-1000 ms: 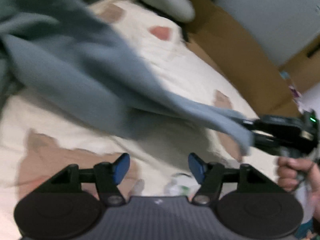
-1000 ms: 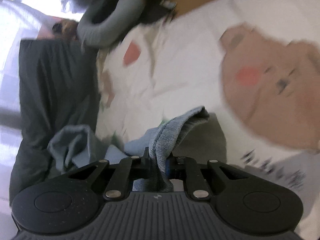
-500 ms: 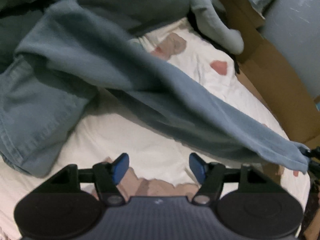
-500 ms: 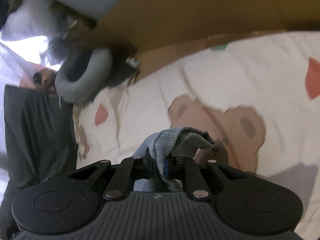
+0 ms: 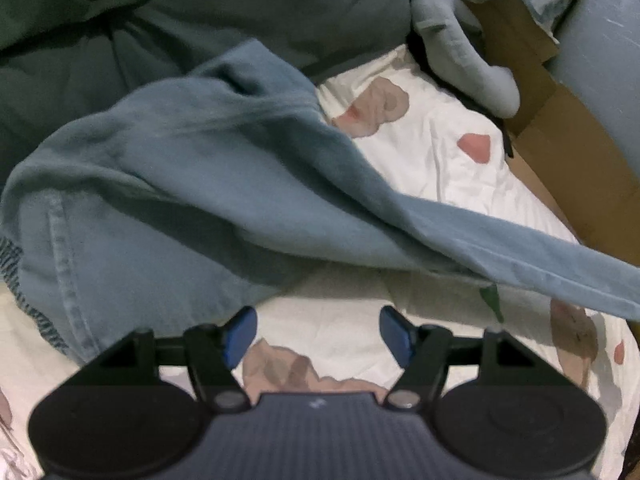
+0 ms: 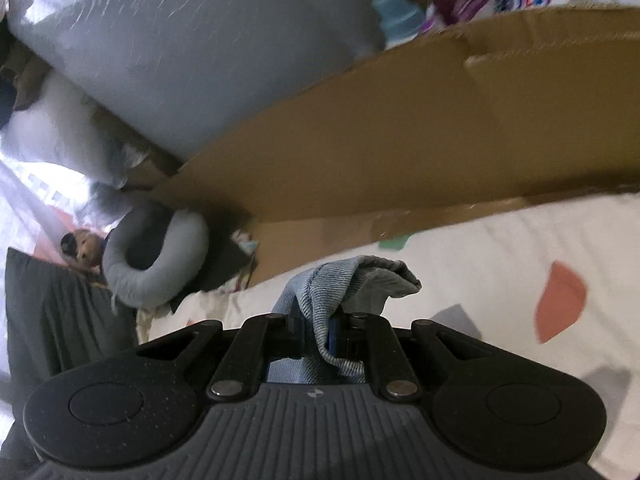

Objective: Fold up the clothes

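On the left side we've got the left gripper (image 5: 314,330) with its blue-padded fingers (image 5: 239,334) spread wide and nothing between them. Just ahead of the fingertips there's a bare patch of the white bear-print bedsheet (image 5: 448,168), and beyond that, up and to the left of the left finger, lies the blue denim garment (image 5: 168,184), bunched in a heap with a stitched seam running down its near edge. From that heap one long stretch of denim runs out past the right finger and off the right edge of the left wrist view, lifted off the sheet so there's a shadow under it. Farther ahead of the fingers sits a dark green blanket (image 5: 168,20), and off to the right a grey neck pillow (image 5: 460,48) against some cardboard (image 5: 568,148).

Over on the right, the right gripper (image 6: 316,330) is clamped tight on a fold of the same denim, with the hem (image 6: 360,276) flopping over just ahead of its fingertips. Past them we see the sheet, a big cardboard panel, and left of the fingers the grey neck pillow again.
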Motion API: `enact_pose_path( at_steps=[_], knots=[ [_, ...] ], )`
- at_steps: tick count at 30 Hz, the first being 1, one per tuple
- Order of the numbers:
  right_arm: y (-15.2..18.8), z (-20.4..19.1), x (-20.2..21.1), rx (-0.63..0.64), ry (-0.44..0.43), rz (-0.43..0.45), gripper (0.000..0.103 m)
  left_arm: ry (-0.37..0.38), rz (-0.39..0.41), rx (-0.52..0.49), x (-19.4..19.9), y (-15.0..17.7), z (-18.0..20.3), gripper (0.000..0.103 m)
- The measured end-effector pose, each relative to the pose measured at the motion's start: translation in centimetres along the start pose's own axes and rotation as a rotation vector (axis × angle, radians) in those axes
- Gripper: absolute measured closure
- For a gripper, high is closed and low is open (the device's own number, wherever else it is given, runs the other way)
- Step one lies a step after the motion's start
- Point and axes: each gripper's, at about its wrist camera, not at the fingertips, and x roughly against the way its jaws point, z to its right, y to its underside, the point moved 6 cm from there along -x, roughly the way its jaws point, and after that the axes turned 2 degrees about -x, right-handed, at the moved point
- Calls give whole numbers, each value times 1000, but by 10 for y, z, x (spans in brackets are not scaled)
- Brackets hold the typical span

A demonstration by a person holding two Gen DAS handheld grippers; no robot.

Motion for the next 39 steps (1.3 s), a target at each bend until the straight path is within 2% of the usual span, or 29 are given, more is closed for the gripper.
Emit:
enact_pose_path(
  at_steps=[7, 10, 15, 18, 23, 25, 27, 32, 39],
  knots=[
    [-33, 39, 11, -18, 77, 54, 95, -16, 9, -16, 3, -7, 2, 31],
    [-36, 65, 9, -32, 127, 45, 95, -22, 11, -23, 4, -9, 4, 31],
    [-17, 102, -5, -26, 231, -7, 93, -31, 18, -33, 8, -14, 6, 31],
    [-1, 113, -12, -67, 262, -55, 87, -34, 28, -37, 14, -20, 5, 30],
    [13, 110, -5, -60, 258, -87, 62, -50, 41, -43, 24, -30, 5, 27],
    [14, 108, 1, -48, 254, -94, 61, -67, 42, -47, 27, -34, 5, 27],
    [14, 105, 9, -49, 253, -92, 56, -73, 44, -43, 32, -39, 4, 27],
    [16, 100, 31, -56, 240, -74, 56, -84, 68, -53, 46, -56, 2, 25],
    [26, 81, 55, -22, 191, -70, 52, -95, 146, -58, 65, -93, -7, 18]
  ],
)
